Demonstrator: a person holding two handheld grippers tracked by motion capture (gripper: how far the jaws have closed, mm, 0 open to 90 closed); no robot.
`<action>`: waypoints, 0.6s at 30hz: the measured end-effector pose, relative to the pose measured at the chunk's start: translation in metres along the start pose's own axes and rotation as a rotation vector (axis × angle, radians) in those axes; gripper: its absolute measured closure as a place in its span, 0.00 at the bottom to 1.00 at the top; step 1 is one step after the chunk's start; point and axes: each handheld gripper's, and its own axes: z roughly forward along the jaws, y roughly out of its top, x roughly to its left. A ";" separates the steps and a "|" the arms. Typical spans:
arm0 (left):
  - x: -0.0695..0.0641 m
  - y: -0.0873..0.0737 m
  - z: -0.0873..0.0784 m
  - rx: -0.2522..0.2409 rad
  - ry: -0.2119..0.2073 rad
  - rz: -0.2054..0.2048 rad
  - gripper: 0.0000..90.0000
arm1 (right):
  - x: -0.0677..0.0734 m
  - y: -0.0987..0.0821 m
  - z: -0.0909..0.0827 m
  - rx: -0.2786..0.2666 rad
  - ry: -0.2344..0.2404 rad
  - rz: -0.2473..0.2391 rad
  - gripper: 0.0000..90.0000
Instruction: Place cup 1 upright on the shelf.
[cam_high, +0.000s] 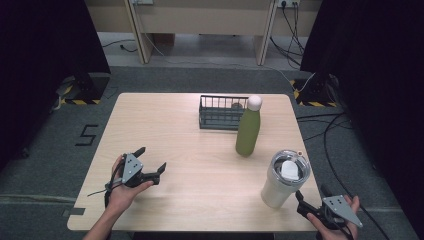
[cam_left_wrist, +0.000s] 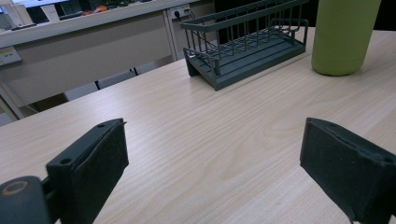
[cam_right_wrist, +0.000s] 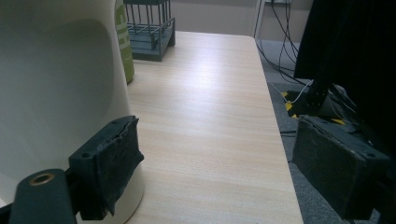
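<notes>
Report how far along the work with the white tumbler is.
Done: nothing looks moved yet; the white tumbler stands upright near the table's front right corner, with the green bottle in front of the wire rack. In hand: the right gripper sits open right beside the tumbler, not around it; the left gripper is open over bare wood. Left: probably gripping the tumbler and moving it.

1. A large black "5" (cam_high: 88, 135) is marked on the grey floor (cam_high: 45, 150), at about nine o'clock from the table (cam_high: 150, 125) in the high view.
2. Pale lettering runs down the green bottle (cam_right_wrist: 124, 46) in the right gripper view, at about eleven o'clock; it is cut off and cannot be read.
3. A small yellow-edged label (cam_left_wrist: 8, 55) sits on the desk front at about ten o'clock in the left gripper view; its print is too small to read.
</notes>
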 end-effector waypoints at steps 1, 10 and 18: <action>0.000 0.000 0.000 0.000 0.000 -0.001 0.08 | 0.000 0.000 0.000 0.001 -0.002 -0.001 0.17; 0.000 0.000 0.001 0.000 0.004 -0.004 0.08 | 0.003 -0.002 -0.004 0.003 0.039 -0.018 0.17; -0.003 0.002 0.001 -0.004 0.000 -0.001 0.08 | 0.014 -0.003 -0.014 -0.016 0.186 -0.091 0.14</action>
